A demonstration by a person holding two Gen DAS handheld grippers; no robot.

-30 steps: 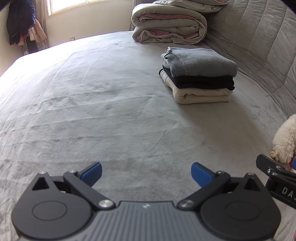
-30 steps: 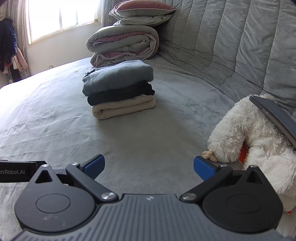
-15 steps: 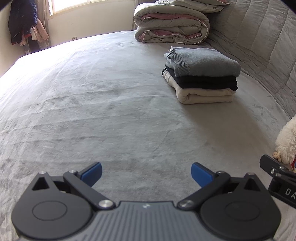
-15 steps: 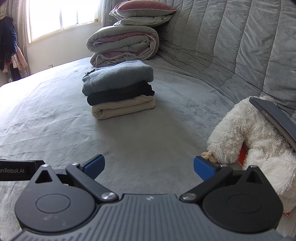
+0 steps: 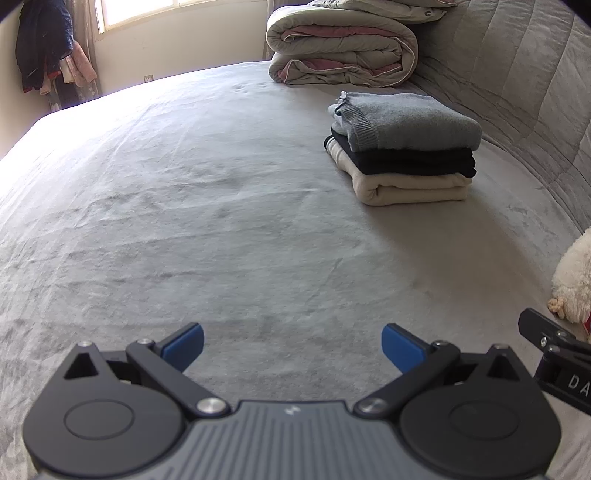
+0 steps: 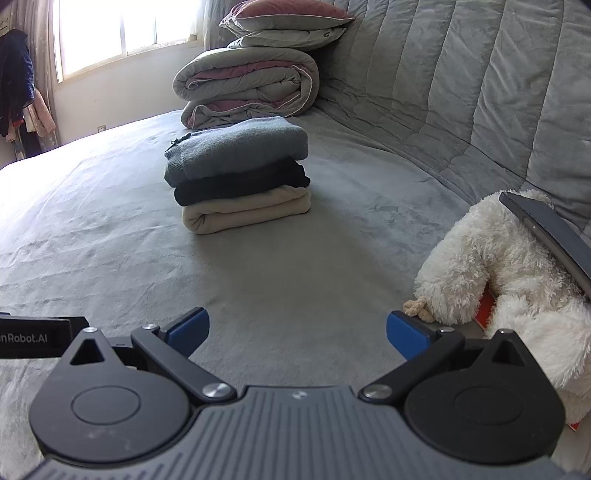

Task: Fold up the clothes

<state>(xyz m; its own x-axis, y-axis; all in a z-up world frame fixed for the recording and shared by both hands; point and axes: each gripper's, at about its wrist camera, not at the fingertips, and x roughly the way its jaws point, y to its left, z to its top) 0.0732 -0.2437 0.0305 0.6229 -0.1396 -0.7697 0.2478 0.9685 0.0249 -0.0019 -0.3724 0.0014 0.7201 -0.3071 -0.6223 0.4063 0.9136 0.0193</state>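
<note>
At the bottom of the left wrist view, the left tool (image 5: 291, 345) hangs over the grey bed (image 5: 184, 221) with its blue-tipped fingers (image 5: 184, 345) spread wide and nothing between them. In the upper right of the frame sits the stack of folded clothes (image 5: 404, 147): a grey sweater (image 5: 410, 123) on top, a black garment (image 5: 410, 162) in the middle and a cream garment (image 5: 406, 190) at the bottom, all resting on the bed well ahead of the tool. Behind the stack, near the top edge, lies a rolled duvet (image 5: 340, 46). A white plush toy (image 5: 574, 280) peeks in at the right edge, and part of the other tool shows at the lower right. Hanging clothes (image 5: 48, 48) fill the upper left corner. At the bottom of the right wrist view, the right tool (image 6: 297, 334) is likewise spread wide and empty above the bed (image 6: 110, 240). The stack of folded clothes (image 6: 240, 177) stands in the upper middle of the frame, in the same order of grey sweater (image 6: 236, 151), black garment (image 6: 243, 182) and cream garment (image 6: 247, 208). The rolled duvet (image 6: 247, 88) lies behind it with pillows (image 6: 288, 20) on top. The plush toy (image 6: 498, 273) lies at the right, just beside the right finger, with a dark flat object (image 6: 546, 229) leaning on it.
</note>
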